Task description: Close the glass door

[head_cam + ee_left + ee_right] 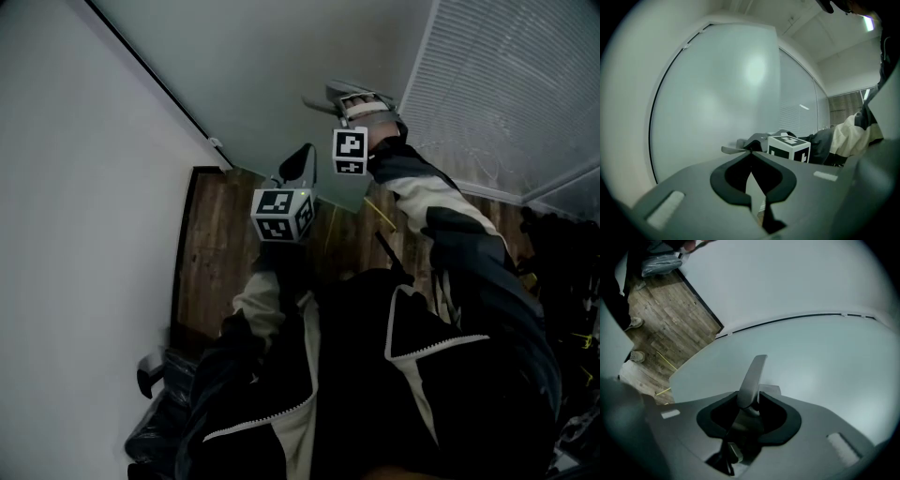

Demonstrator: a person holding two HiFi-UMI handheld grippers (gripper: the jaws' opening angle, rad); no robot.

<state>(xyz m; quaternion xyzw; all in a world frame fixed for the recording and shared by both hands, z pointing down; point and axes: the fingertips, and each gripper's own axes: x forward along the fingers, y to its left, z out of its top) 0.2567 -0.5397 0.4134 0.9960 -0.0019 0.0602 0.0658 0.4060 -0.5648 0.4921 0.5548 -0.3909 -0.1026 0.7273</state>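
Head view looks steeply down over a dark jacket with white trim to two grippers held up against a frosted glass door (pixel 272 66), which fills the upper middle of the picture between a white wall (pixel 84 187) on the left and window blinds (pixel 506 84) on the right. A thin black strip runs diagonally where the wall and the glass meet. The right gripper (pixel 361 103) reaches furthest forward, its marker cube facing the camera, and is clamped on the grey lever handle (pixel 321 101) of the door. The right gripper view confirms this: the handle (pixel 753 376) rises from between the jaws of the right gripper (pixel 751 399), which are closed narrowly on it, with the pale pane of the door (pixel 820 366) behind and a wood floor (pixel 670 319) to the upper left. The left gripper (pixel 298 161) sits lower and nearer the person, just beside the right one, above the wood floor (pixel 225 244). In the left gripper view its jaw tips (pixel 751 153) meet with nothing between them, facing the glass door (pixel 717 93); the handle (pixel 736 149) and the right gripper's cube (pixel 790 146) show just beyond.
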